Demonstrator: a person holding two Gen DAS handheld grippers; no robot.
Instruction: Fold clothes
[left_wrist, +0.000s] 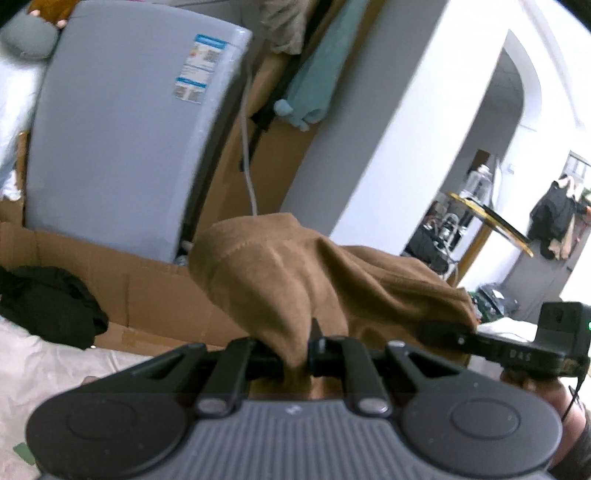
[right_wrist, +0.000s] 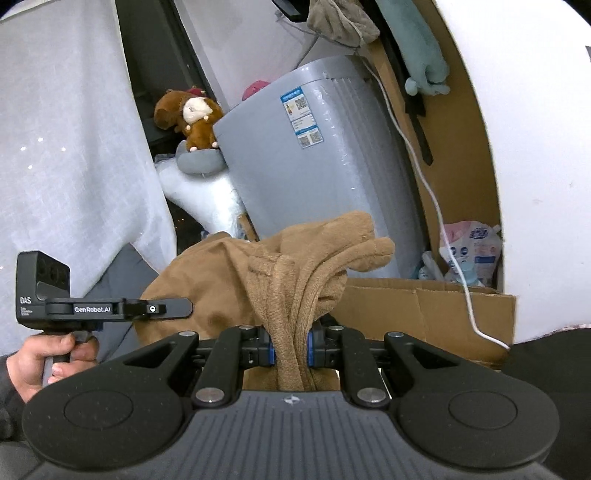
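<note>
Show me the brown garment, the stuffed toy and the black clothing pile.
brown garment (right_wrist: 295, 288): right wrist view, bunched fabric above the jaws.
stuffed toy (right_wrist: 197, 122): right wrist view, its body.
black clothing pile (left_wrist: 48, 306): left wrist view, its middle.

My right gripper (right_wrist: 291, 349) is matte black with blue pads, silver pivot screws and a ribbed grey housing; my left gripper (right_wrist: 177, 308) reads "GenRobot.AI".
</note>
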